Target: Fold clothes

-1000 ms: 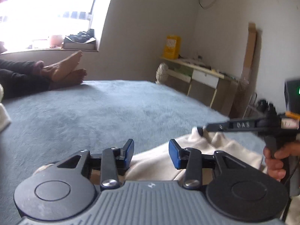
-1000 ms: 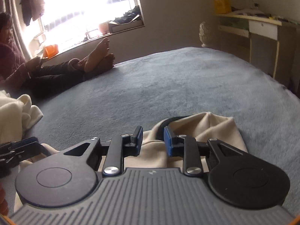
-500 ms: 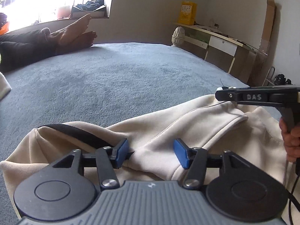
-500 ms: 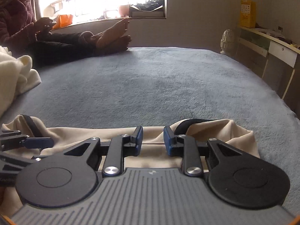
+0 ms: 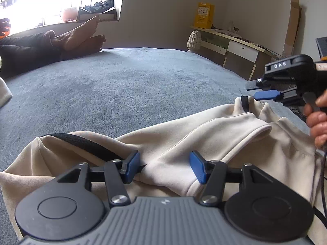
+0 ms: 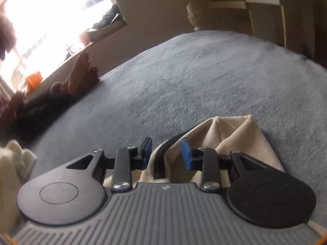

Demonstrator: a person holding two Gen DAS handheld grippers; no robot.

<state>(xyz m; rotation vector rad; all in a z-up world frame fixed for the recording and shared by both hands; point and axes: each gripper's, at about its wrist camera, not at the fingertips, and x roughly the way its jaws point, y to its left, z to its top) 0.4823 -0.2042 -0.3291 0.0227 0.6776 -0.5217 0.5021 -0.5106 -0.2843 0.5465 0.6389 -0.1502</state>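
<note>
A cream garment with black trim lies spread across the blue-grey bed cover. My left gripper is open just above it, and a soft fold of the cloth lies between its blue pads. At the right edge of the left wrist view a hand holds my right gripper a little above the garment's far corner. In the tilted right wrist view the right gripper is open, with the black-trimmed edge of the garment loose under its fingers.
A person sits at the far left of the bed, bare feet resting on the cover. A white cloth pile lies at the left. A desk and a yellow box stand past the bed's right edge.
The garment has come to lie stretched out on the bed. My right gripper has lifted off its far corner, rolled to one side, and its jaws stand slightly wider.
</note>
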